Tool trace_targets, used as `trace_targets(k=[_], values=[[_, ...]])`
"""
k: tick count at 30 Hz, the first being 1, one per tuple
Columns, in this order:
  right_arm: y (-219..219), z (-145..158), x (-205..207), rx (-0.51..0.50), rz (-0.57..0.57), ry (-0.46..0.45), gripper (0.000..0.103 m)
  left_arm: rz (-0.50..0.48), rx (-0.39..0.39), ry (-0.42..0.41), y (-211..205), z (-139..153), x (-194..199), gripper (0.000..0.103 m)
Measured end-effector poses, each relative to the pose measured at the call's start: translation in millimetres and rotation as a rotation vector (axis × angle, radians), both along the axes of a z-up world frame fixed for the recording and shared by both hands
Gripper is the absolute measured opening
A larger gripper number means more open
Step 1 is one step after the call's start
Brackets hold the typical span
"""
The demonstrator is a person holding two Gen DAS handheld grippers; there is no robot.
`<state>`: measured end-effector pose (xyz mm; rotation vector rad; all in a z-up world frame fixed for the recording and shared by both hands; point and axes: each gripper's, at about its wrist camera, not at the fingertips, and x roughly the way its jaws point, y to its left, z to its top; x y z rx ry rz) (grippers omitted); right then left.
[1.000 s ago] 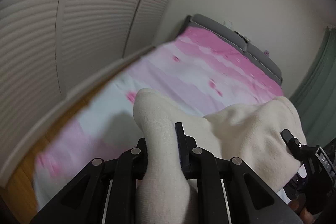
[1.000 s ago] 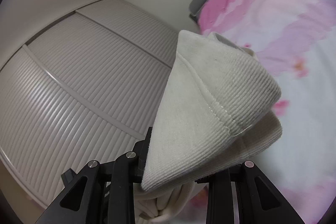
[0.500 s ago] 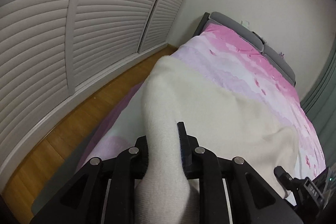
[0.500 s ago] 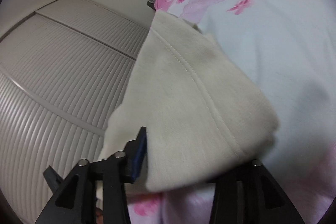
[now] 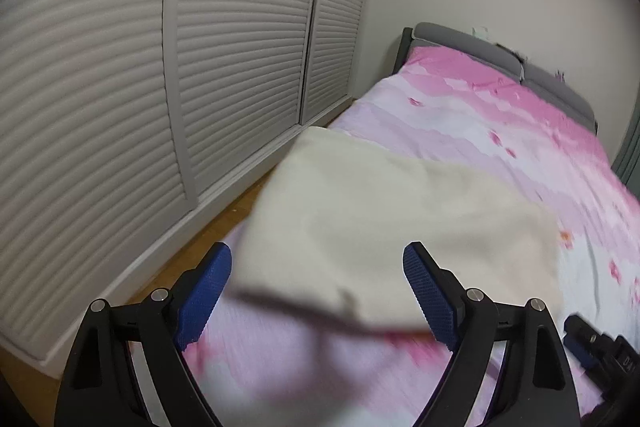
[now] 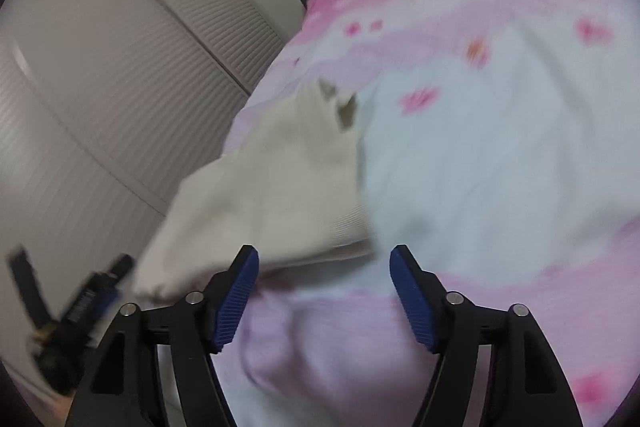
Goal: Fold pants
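Note:
The cream pants (image 5: 400,219) lie spread on the pink and white bed cover, just beyond my left gripper (image 5: 318,263), which is open with nothing between its blue pads. In the right wrist view the pants (image 6: 272,195) lie left of centre, blurred. My right gripper (image 6: 324,259) is open and empty just in front of their near edge. The left gripper (image 6: 88,303) shows at the lower left of the right wrist view. The right gripper's tip (image 5: 600,351) shows at the lower right of the left wrist view.
The bed (image 5: 500,131) with its pink flowered cover runs away toward a grey headboard (image 5: 460,39). White louvred closet doors (image 5: 160,67) stand along the left, with a strip of wooden floor (image 5: 224,223) between them and the bed.
Both grippers have opened and let go of the pants, which have dropped onto the bed. Both views now look lower over the bed, with motion blur.

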<state>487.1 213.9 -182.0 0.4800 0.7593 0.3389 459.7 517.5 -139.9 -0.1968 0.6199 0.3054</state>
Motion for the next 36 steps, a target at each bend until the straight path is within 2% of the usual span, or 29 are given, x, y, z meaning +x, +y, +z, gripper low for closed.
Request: trace_targets(k=[3, 6, 11, 15, 19, 23, 26, 29, 31, 33, 36], values=[[-34.1, 28.6, -17.7, -0.112, -0.004, -0.072, 0.07, -0.017, 0.06, 0.018, -52.2, 18.1, -31.2, 0.088], [-73.8, 56.3, -47.0, -0.206, -0.007, -0.142, 0.07, -0.044, 0.088, 0.025, -99.5, 30.7, -60.5, 0.088], [-174.2, 96.8, -130.5, -0.333, -0.072, -0.261, 0.079, -0.136, 0.096, 0.02, -207.6, 50.4, -116.1, 0.091], [-254.3, 119.1, -192.1, -0.379, -0.138, -0.29, 0.08, -0.232, 0.078, -0.001, -288.8, 60.9, -146.3, 0.093], [-331.1, 126.8, -248.1, -0.424, -0.217, -0.288, 0.08, -0.345, 0.059, -0.015, -375.6, 69.2, -186.2, 0.093], [-387.5, 133.3, -294.5, -0.449, -0.278, -0.276, 0.084, -0.441, 0.063, -0.024, -445.4, 74.6, -222.0, 0.093], [-420.8, 133.2, -325.9, -0.471, -0.313, -0.27, 0.084, -0.5, 0.085, -0.027, -486.9, 77.5, -248.9, 0.093], [-445.0, 134.4, -356.3, -0.493, -0.342, -0.272, 0.084, -0.537, 0.101, -0.03, -516.1, 78.9, -273.2, 0.099], [-451.3, 132.8, -368.1, -0.504, -0.356, -0.274, 0.085, -0.548, 0.099, -0.031, -527.6, 78.0, -289.4, 0.099], [-459.2, 131.5, -383.3, -0.512, -0.37, -0.276, 0.09, -0.551, 0.093, -0.034, -532.8, 76.2, -300.4, 0.099], [-466.0, 127.0, -400.8, -0.514, -0.385, -0.266, 0.09, -0.535, 0.088, -0.042, -535.8, 75.5, -317.3, 0.1]])
